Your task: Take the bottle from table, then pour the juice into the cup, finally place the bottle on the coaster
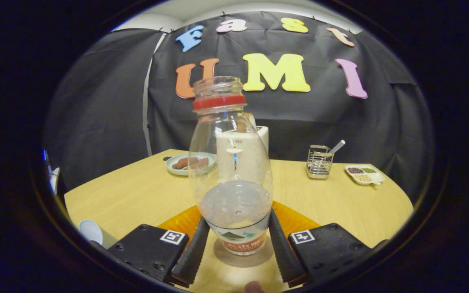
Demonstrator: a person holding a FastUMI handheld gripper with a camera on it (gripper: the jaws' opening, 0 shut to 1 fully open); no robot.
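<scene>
- Pale wooden tabletop (136,195) is carrying a round grey coaster (243,257).
- Clear, uncapped, red-collared plastic bottle (230,171) is standing upright on it, between the fingers.
- Gripper (237,248) is clasping the bottle's base from both sides.

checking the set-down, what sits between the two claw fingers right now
In the gripper view, the clear bottle stands upright between the claw fingers, its base on a grey round coaster on the table. The fingers flank its lower body.
</scene>
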